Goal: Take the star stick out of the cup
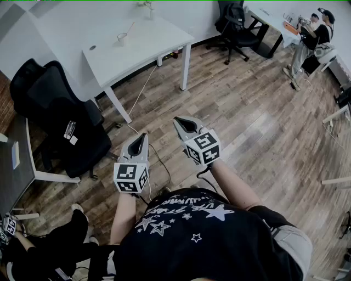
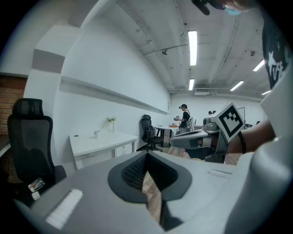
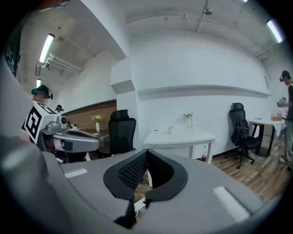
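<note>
A small white cup (image 1: 122, 38) stands far off on a white table (image 1: 148, 46), with a thin stick (image 1: 130, 27) leaning out of it. The cup (image 3: 170, 130) and stick (image 3: 175, 123) show small in the right gripper view. In the left gripper view the cup (image 2: 96, 134) is tiny. My left gripper (image 1: 143, 136) and right gripper (image 1: 178, 119) are held side by side over the wooden floor, well short of the table. Both point toward it, shut with nothing between the jaws. Each gripper view shows its own shut tips, left (image 2: 147, 155) and right (image 3: 147, 153).
A black office chair (image 1: 60, 110) stands left of me beside a dark desk (image 1: 16, 164). A cable (image 1: 143, 90) runs down from the white table across the floor. A small vase (image 1: 149, 8) sits at the table's back. People work at desks at the far right (image 1: 315, 33).
</note>
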Motion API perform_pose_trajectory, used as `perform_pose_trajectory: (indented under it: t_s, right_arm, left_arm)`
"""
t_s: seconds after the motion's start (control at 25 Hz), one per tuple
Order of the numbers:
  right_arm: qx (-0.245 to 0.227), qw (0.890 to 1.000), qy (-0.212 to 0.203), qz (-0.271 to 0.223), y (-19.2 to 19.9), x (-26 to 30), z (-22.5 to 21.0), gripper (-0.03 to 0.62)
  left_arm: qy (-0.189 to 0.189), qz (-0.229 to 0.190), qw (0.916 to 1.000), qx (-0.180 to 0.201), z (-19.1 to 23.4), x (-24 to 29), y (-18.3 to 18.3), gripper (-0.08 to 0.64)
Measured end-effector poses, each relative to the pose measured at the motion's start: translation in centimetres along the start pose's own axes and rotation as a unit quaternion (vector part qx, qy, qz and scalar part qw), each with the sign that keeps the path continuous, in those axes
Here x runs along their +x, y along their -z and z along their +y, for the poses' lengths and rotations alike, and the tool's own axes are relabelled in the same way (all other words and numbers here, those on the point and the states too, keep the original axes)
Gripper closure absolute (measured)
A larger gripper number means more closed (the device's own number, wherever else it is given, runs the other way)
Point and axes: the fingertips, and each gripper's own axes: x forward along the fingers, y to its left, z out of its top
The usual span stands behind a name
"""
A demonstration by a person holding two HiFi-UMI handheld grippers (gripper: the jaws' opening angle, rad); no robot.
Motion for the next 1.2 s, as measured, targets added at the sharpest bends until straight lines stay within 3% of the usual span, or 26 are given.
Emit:
perform_pose_trajectory:
  t_s: [0.64, 0.84, 1.2]
  right_arm:
    - [-0.012, 1.000, 0.013, 0.012, 0.9, 1.8, 1.6, 0.575]
    - [0.013, 0.999, 0.027, 0.010, 2.2, 3.7, 2.0, 0.575]
    - [0.046, 0.996, 0.070, 0.022, 3.4, 6.4, 0.9, 0.575]
  left_arm:
    - [0.012, 0.017, 0.9997, 0.014, 2.4, -0.4, 1.4, 0.557]
    - [0.025, 0.016, 0.9995, 0.005, 4.4, -1.2, 2.9, 0.557]
    - [0.010, 0.034, 0.9991, -0.025, 9.8, -1.1, 4.4, 0.557]
